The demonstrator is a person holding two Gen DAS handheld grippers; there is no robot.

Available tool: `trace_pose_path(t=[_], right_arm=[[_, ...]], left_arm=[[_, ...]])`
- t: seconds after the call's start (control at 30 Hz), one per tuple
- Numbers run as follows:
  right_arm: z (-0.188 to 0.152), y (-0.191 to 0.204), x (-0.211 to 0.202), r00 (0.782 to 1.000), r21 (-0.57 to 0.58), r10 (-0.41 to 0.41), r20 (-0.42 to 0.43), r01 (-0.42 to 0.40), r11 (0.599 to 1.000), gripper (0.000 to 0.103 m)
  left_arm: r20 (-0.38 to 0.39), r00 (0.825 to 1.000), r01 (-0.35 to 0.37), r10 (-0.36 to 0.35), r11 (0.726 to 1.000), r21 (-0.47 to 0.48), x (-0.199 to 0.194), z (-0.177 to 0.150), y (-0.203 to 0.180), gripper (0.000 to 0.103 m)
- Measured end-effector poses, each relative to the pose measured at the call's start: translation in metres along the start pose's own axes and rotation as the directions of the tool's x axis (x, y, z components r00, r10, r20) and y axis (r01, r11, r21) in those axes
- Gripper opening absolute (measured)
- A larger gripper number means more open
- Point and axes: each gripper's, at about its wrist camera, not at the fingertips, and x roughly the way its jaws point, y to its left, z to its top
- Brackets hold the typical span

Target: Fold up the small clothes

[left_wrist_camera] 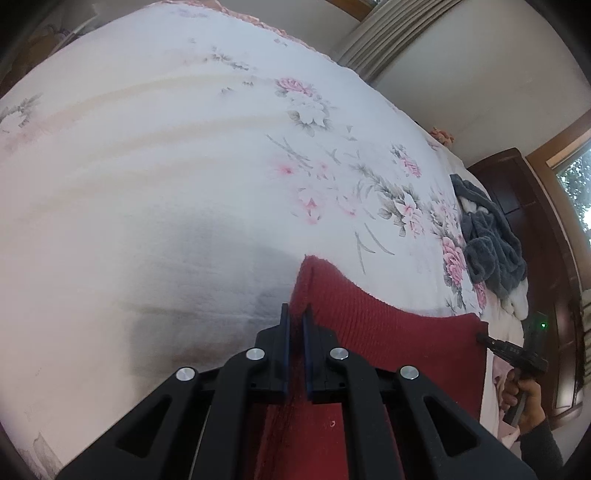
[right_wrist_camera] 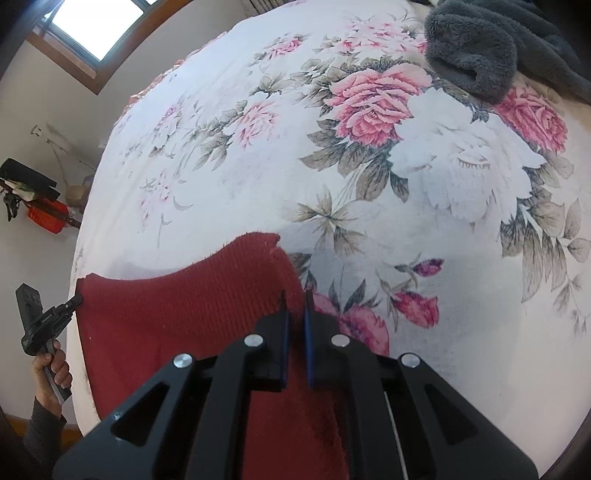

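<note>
I have the left gripper and right gripper each clamped on a corner of the red knit garment. Held taut above the floral bedspread, I judge, so its edge stays straight for folding

Ahead of the red knit garment the floral bed lies broad and bare, open for passing. A heap of grey fleece crowds the far right corner, seemingly against a dark headboard.

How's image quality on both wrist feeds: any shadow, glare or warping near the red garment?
Left wrist: a dark shadow lies on the bedspread left of the red garment. Right wrist: the window is blown out white. Both: fisheye bulges the bed, corners vignetted.
</note>
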Motion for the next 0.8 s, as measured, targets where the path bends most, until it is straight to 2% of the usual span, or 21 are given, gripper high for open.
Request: trace_pose_path(t=[0.13,0.27,0.43,0.5,0.57,0.6,0.67,0.7,0.73,0.8], right_arm=[[0.004,-0.007,0.012,1.000,0.019,-0.010,-0.007,0.010,1.000,0.005],[0.004,-0.016,0.026,1.000,0.042,-0.014,-0.024,0.015,0.999,0.005],[0.001,-0.027,0.045,0.998,0.074,-0.007,-0.060,0.011,0.997,0.006],[-0.002,-0.033,0.055,0.996,0.073,-0.034,-0.079,0.040,0.997,0.010],[-0.005,-0.030,0.054,0.997,0.071,-0.039,-0.068,0.044,0.996,0.014],[-0.006,-0.028,0.049,0.998,0.072,-0.043,-0.052,0.047,0.996,0.022],[-0.009,-0.023,0.035,0.998,0.062,-0.066,0.000,0.066,0.996,0.029],[-0.012,-0.021,0.026,0.997,0.056,-0.069,0.033,0.067,0.996,0.030],[-0.018,-0.018,0.014,0.996,0.065,-0.052,0.074,0.047,0.997,0.031],[-0.027,-0.014,0.002,0.994,0.083,0.009,0.105,-0.018,0.996,0.031]], left_arm=[[-0.015,1.000,-0.003,0.002,1.000,-0.025,0.012,0.002,0.011,0.005],[-0.064,0.997,-0.038,0.035,0.998,-0.054,0.034,0.002,0.026,0.005],[-0.173,0.980,-0.117,0.103,0.990,-0.075,0.066,-0.004,0.043,0.006],[-0.189,0.975,-0.133,0.115,0.988,-0.083,0.072,-0.007,0.046,0.010],[-0.183,0.973,-0.158,0.140,0.984,-0.085,0.070,-0.005,0.043,0.015],[-0.154,0.967,-0.213,0.201,0.975,-0.069,0.062,-0.004,0.037,0.015],[-0.080,0.963,-0.259,0.256,0.966,-0.025,0.043,-0.003,0.021,0.015],[-0.053,0.972,-0.231,0.230,0.973,-0.015,0.035,-0.003,0.013,0.015],[-0.037,0.987,-0.154,0.154,0.988,0.002,0.025,-0.006,0.001,0.015],[-0.057,0.998,-0.020,0.024,0.998,0.067,0.020,-0.016,-0.023,0.015]])
